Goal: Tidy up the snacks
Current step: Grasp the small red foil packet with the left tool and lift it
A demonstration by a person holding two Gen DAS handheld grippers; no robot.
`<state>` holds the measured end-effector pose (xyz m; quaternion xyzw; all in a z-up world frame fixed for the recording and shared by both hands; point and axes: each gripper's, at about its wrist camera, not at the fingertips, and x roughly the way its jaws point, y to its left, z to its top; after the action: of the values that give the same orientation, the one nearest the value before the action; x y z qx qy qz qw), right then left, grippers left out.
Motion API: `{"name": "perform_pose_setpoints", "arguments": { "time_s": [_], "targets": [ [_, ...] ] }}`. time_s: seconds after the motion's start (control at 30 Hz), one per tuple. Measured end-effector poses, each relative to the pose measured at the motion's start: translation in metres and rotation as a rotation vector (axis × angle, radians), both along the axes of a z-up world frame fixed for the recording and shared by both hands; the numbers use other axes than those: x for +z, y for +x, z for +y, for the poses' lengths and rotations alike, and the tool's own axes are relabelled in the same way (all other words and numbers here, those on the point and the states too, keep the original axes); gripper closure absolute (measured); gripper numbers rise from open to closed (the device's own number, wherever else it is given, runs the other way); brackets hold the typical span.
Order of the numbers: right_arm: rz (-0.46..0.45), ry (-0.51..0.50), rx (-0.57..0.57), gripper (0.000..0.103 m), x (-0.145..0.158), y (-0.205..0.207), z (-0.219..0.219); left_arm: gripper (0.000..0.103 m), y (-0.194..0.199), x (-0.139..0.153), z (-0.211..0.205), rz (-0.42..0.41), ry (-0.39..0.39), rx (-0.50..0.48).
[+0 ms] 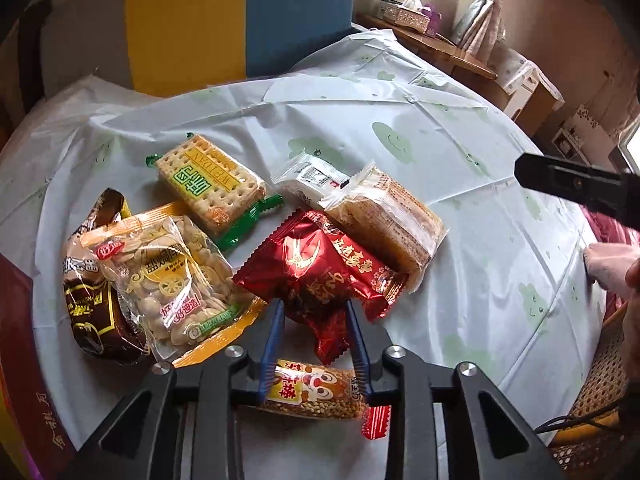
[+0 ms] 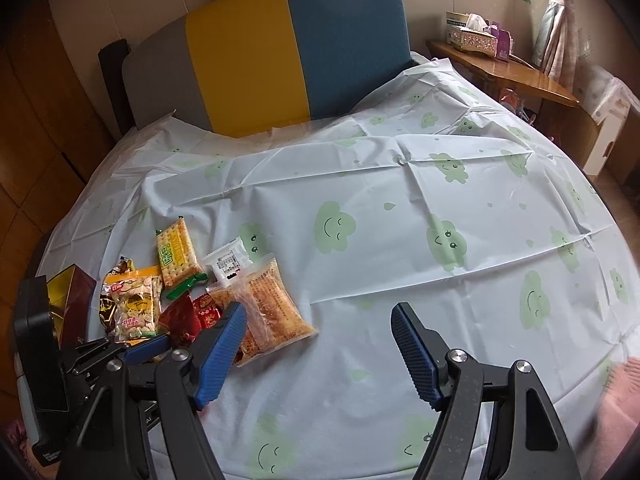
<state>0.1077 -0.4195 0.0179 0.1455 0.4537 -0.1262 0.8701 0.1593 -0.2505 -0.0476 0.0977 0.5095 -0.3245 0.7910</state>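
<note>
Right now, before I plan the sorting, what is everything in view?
cracker pack: one, yellow-green, far side of pile
seed pack: one, yellow-clear, left
brown pack: one, partly under seed pack
red packs: two, middle
white pack: one, behind cake pack
cake pack: one, clear-orange, right
peanut bar: one, orange-red, nearest
box: one, dark red, left edge
tablecloth: one, pale, green clouds
left tool: blue fingers, over red packs, grip unclear
right tool: blue fingers, open above cloth

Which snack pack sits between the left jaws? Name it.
The red wrapper with gold print, at the pile's near edge. The left gripper straddles its lower end; the seed bag, cracker pack and other packs lie outside the jaws.
</note>
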Motion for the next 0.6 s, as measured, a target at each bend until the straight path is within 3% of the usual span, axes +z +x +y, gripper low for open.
{"name": "perform_pose_setpoints", "arguments": {
  "time_s": [0.33, 0.47, 0.6],
  "targets": [
    [-0.001, 0.007, 0.009, 0.028, 0.001, 0.001, 0.002, 0.056, 0.024, -0.004, -0.005, 0.131, -0.032, 0.173],
    [-0.002, 0.019, 0.0, 0.027, 0.001, 0.0, 0.0, 0.056, 0.03, -0.01, -0.02, 0.119, 0.023, 0.21],
    [-0.002, 0.022, 0.002, 0.027, 0.0, 0.001, 0.0, 0.056, 0.031, -0.011, -0.03, 0.09, 0.021, 0.208]
  ]
}}
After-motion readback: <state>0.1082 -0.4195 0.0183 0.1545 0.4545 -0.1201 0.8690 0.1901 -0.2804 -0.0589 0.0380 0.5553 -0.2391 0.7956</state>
